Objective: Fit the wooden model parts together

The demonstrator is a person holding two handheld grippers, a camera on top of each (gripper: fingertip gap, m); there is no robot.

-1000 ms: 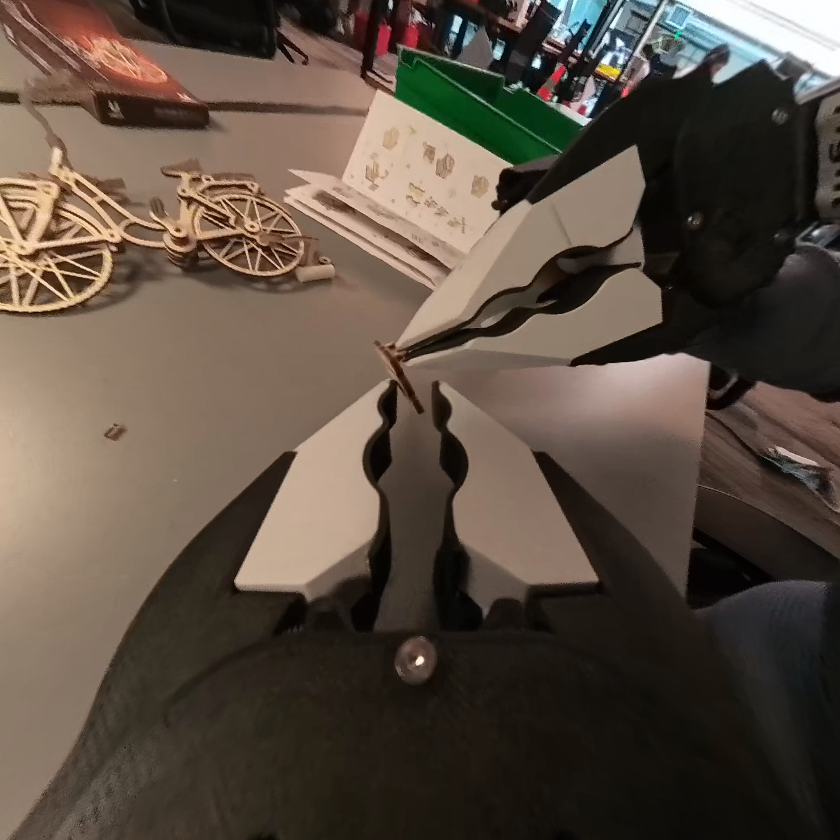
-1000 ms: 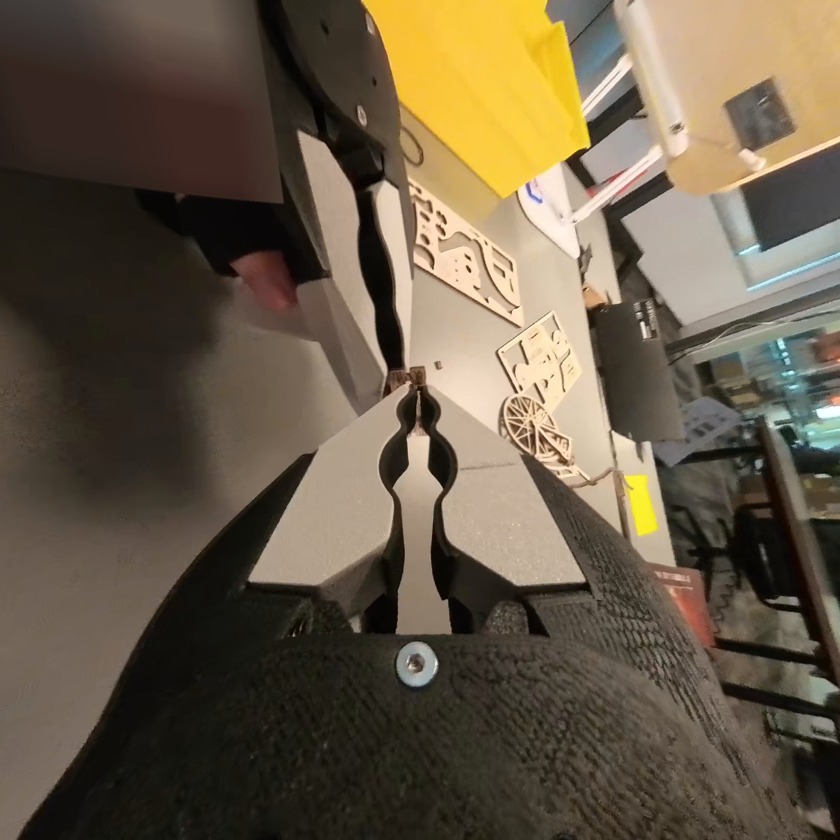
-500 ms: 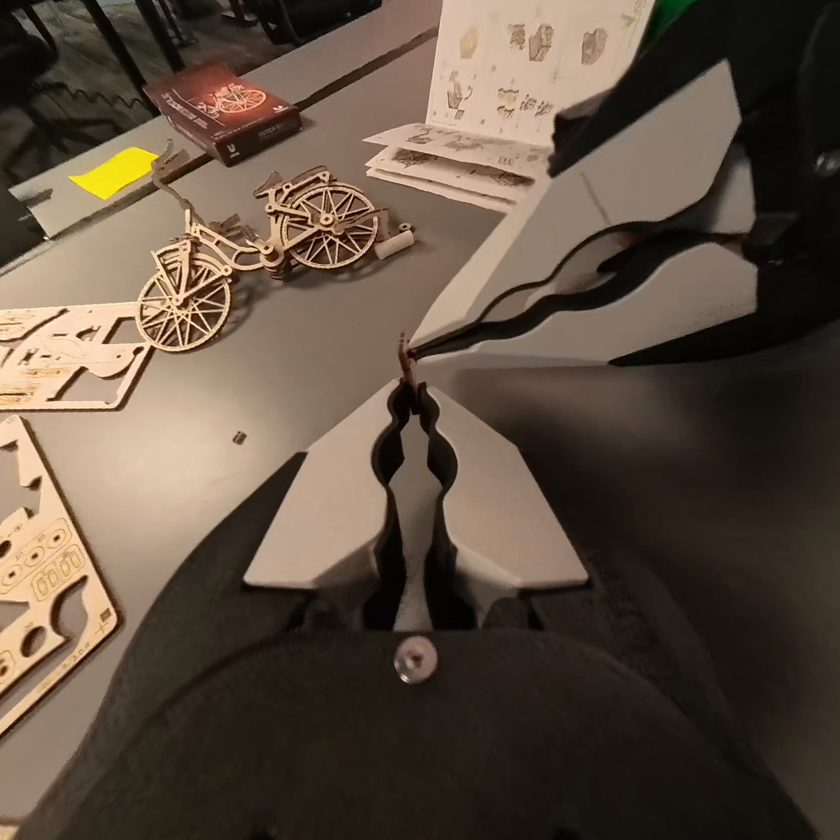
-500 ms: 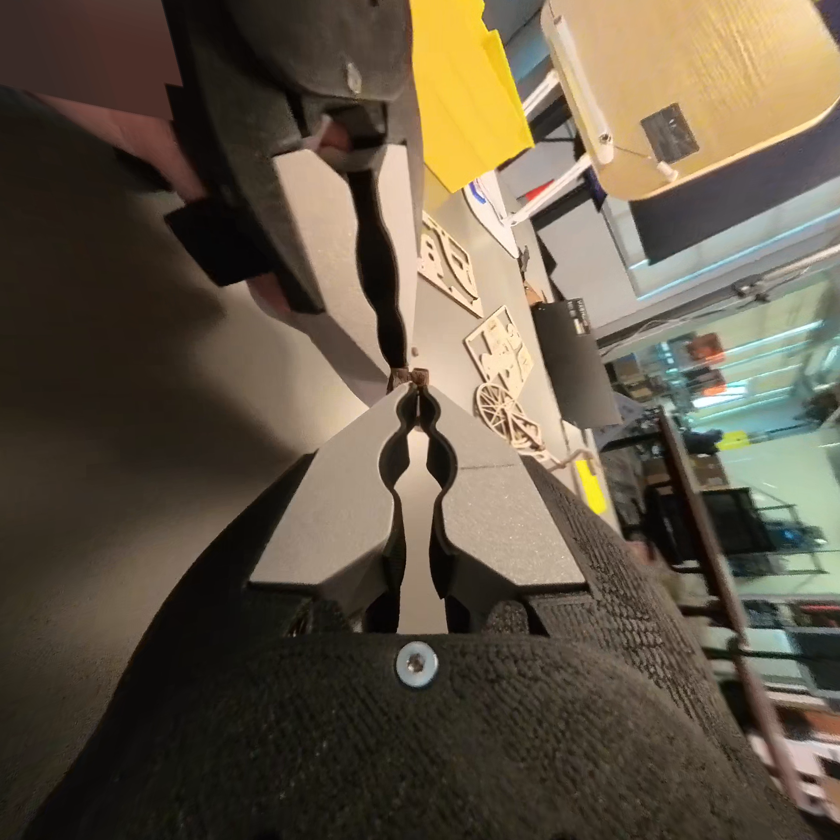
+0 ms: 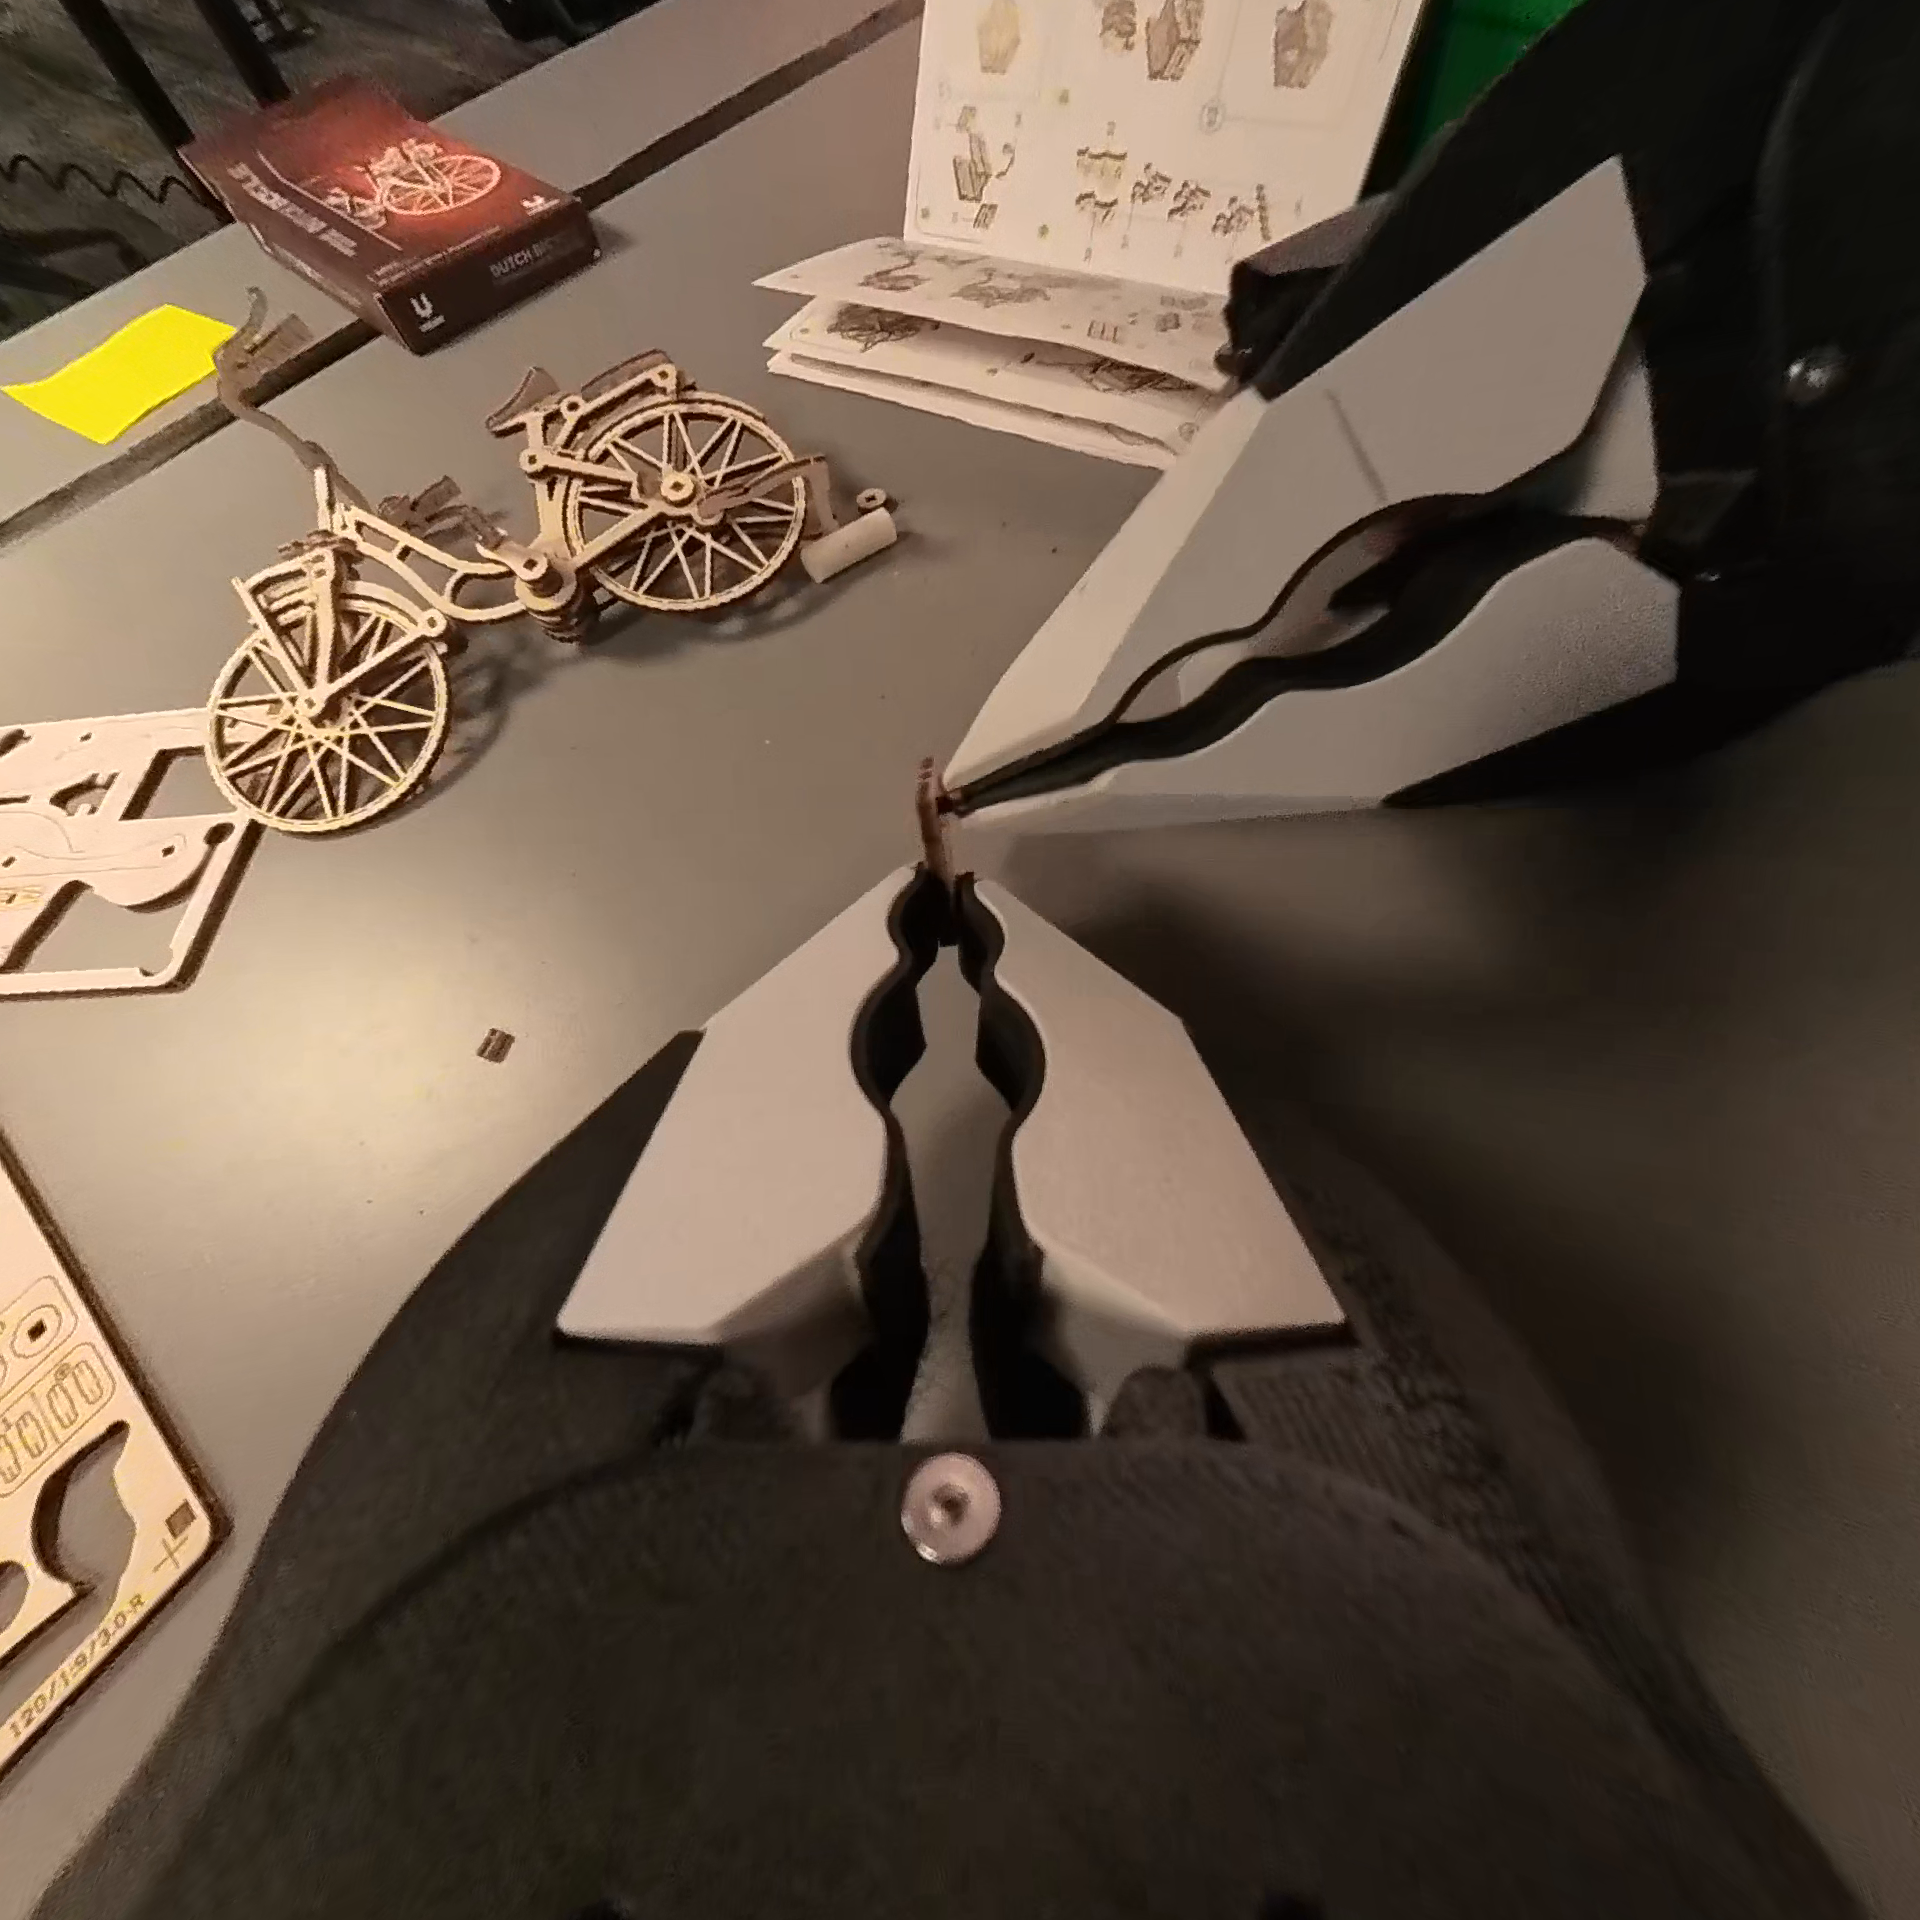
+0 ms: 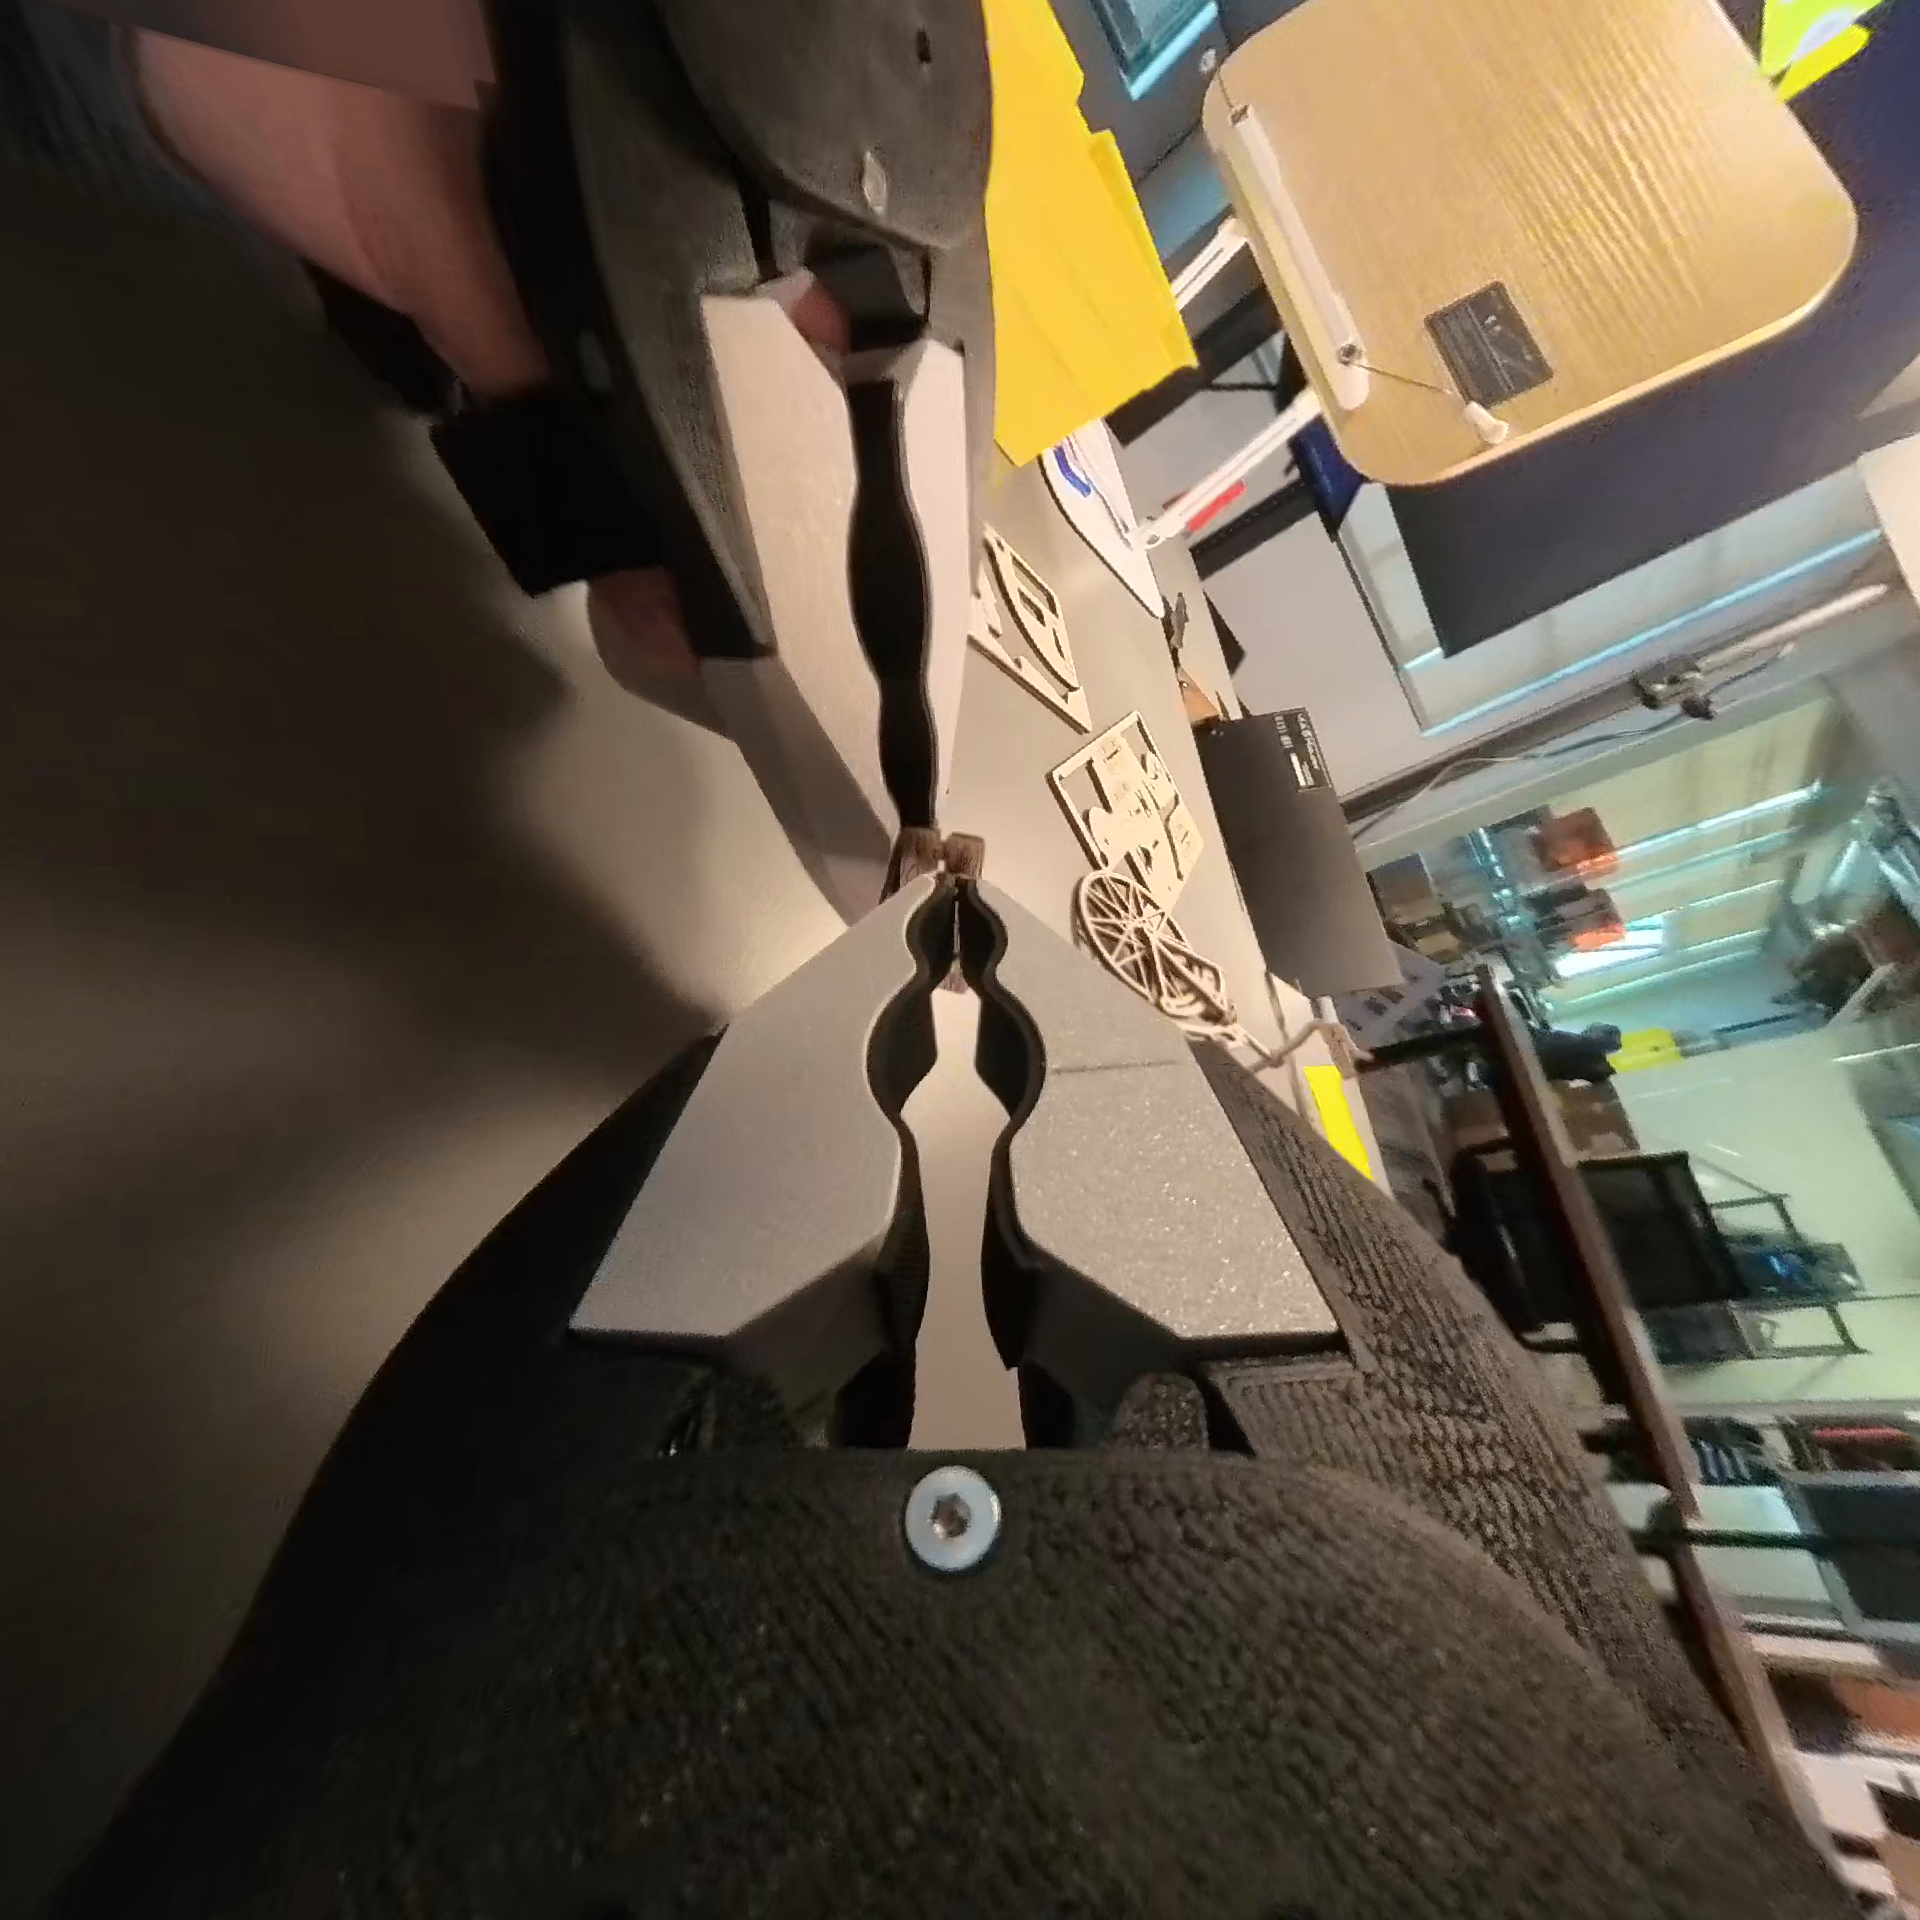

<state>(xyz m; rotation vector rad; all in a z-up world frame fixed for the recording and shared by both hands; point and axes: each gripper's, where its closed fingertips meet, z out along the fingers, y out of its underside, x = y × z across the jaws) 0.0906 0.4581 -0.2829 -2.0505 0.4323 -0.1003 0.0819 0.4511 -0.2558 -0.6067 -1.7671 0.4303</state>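
Note:
A small brown wooden part (image 5: 938, 831) is held in the air above the grey table (image 5: 675, 914), pinched from two sides. My left gripper (image 5: 940, 896) is shut on its lower end. My right gripper (image 5: 948, 802) comes in from the upper right and is shut on its upper end. In the right wrist view the part (image 6: 940, 854) sits between my right gripper (image 6: 951, 896) and my left gripper (image 6: 916, 823), which comes down from above. The part is tiny and its shape is hard to make out. A built wooden bicycle model (image 5: 499, 603) lies on the table to the left.
Wooden part sheets (image 5: 94, 831) lie at the left edge and the lower left (image 5: 62, 1403). A dark box (image 5: 384, 208), a yellow note (image 5: 114, 369) and an open instruction booklet (image 5: 1091, 260) sit at the back. A small scrap (image 5: 497, 1044) lies near my left gripper. My left and right fingertips are right by each other. From either gripper's tips it is about 15 centimetres to the built wooden bicycle model (image 5: 499, 603).
My left gripper was open around the part and has shut on it. Both grippers have tilted together, bringing more of the table's left side into the left wrist view.

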